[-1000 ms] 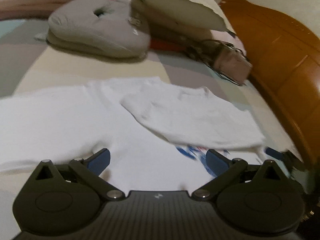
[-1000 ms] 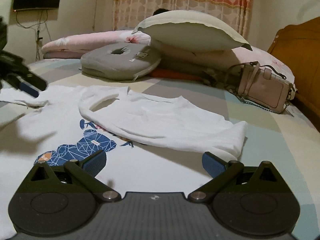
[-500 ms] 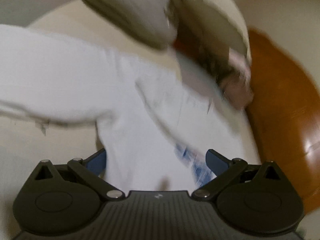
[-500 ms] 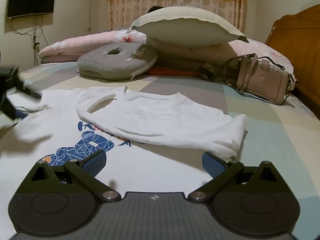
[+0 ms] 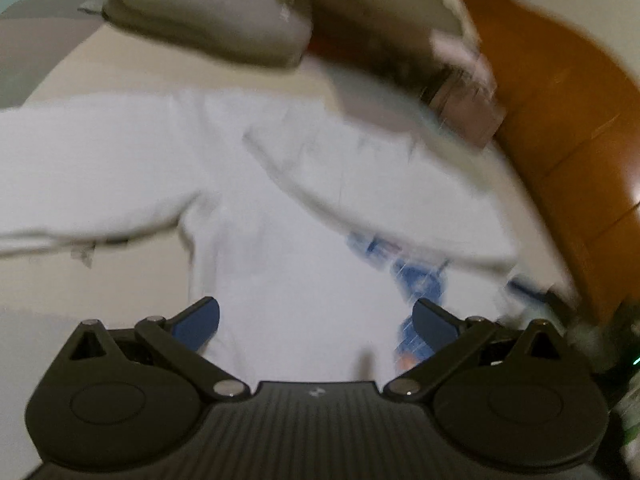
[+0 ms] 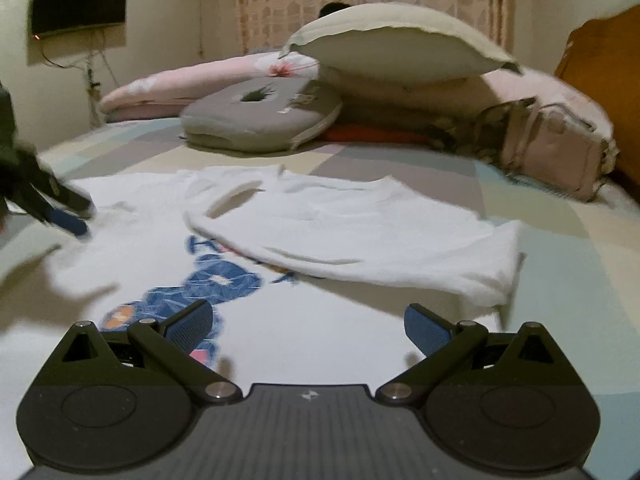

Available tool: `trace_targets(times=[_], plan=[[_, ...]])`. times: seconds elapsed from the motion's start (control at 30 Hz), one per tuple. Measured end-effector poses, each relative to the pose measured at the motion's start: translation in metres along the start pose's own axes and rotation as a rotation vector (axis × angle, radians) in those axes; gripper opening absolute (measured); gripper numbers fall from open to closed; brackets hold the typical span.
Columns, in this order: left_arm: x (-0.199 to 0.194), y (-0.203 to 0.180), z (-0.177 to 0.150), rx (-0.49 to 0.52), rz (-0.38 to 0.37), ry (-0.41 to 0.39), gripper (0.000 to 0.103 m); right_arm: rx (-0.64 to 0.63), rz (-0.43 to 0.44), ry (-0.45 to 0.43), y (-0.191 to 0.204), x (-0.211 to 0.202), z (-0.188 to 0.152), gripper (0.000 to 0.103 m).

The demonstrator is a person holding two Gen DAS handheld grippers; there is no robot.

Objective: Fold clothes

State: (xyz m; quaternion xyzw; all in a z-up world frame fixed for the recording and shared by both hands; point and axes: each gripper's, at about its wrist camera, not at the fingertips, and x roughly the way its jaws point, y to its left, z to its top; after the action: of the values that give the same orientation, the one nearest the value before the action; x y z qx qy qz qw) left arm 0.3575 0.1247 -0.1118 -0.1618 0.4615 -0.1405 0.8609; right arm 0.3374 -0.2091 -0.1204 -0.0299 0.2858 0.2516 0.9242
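Observation:
A white T-shirt (image 6: 344, 320) with a blue printed figure (image 6: 212, 280) lies flat on the bed. Its right side (image 6: 360, 224) is folded over the chest. In the blurred left wrist view the same T-shirt (image 5: 288, 264) fills the middle, with its unfolded sleeve (image 5: 88, 176) stretched out to the left. My left gripper (image 5: 316, 320) hangs open above the shirt's body, holding nothing. From the right wrist view the left gripper (image 6: 68, 216) shows at the far left, near that sleeve. My right gripper (image 6: 308, 324) is open over the lower hem, empty.
Behind the shirt lie a grey ring cushion (image 6: 260, 120), a large cream pillow (image 6: 400, 48), pink bedding (image 6: 192, 84) and a pink handbag (image 6: 560, 152). A wooden headboard (image 5: 568, 152) borders the right side. A dark screen (image 6: 80, 2) hangs on the wall.
The left gripper has swung over the shirt toward its left sleeve, its view tilting and blurring. The right gripper has crept a little closer to the shirt. Both stay open.

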Motion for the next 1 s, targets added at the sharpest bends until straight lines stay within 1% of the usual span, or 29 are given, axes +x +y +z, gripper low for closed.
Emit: trace_targets(times=[0.07,0.1,0.13,0.17,0.3,0.37,0.4,0.43,0.5,0.6,0.63,0.67,0.73,0.8,0.83,1.0], plan=[[-0.004,-0.003,-0.012,0.074,0.038,-0.001,0.101,0.036,0.043,0.011,-0.001,-0.001,0.001,0.103],[-0.007,-0.006,-0.016,0.109,0.078,0.005,0.101,0.056,0.066,0.024,-0.001,0.0,0.001,0.103],[-0.01,-0.01,-0.019,0.139,0.143,0.023,0.101,0.072,0.09,0.039,-0.001,0.0,0.001,0.103],[-0.013,-0.015,-0.02,0.166,0.173,0.019,0.101,0.088,0.111,0.048,-0.001,0.0,0.001,0.103],[-0.03,-0.037,-0.02,0.265,0.18,-0.061,0.101,0.114,0.178,0.081,0.005,0.003,0.001,0.103],[-0.034,-0.047,-0.021,0.284,0.122,-0.103,0.101,0.097,0.189,0.107,0.01,0.006,-0.001,0.103],[-0.03,-0.048,-0.021,0.283,0.099,-0.1,0.101,0.086,0.186,0.125,0.012,0.009,-0.003,0.103],[-0.024,-0.048,-0.022,0.276,0.082,-0.086,0.101,0.077,0.176,0.14,0.014,0.011,-0.004,0.103],[-0.01,-0.044,-0.021,0.237,0.075,-0.034,0.101,0.055,0.161,0.157,0.016,0.014,-0.006,0.103],[-0.001,-0.038,-0.017,0.181,0.075,-0.001,0.1,0.02,0.153,0.161,0.019,0.013,-0.008,0.103],[-0.002,-0.037,-0.013,0.162,0.064,-0.002,0.1,0.017,0.153,0.161,0.019,0.014,-0.008,0.103],[-0.007,-0.039,-0.007,0.146,0.035,-0.024,0.1,0.017,0.153,0.16,0.019,0.014,-0.008,0.103],[-0.015,-0.04,0.011,0.096,-0.058,-0.081,0.1,0.017,0.154,0.159,0.018,0.014,-0.008,0.103],[-0.015,-0.04,0.029,0.029,-0.134,-0.11,0.1,0.016,0.155,0.158,0.017,0.015,-0.009,0.103],[-0.011,-0.037,0.034,-0.005,-0.153,-0.117,0.1,0.016,0.155,0.157,0.017,0.015,-0.009,0.103],[0.019,-0.014,0.049,-0.17,-0.191,-0.138,0.1,0.017,0.165,0.153,0.016,0.016,-0.009,0.103]])
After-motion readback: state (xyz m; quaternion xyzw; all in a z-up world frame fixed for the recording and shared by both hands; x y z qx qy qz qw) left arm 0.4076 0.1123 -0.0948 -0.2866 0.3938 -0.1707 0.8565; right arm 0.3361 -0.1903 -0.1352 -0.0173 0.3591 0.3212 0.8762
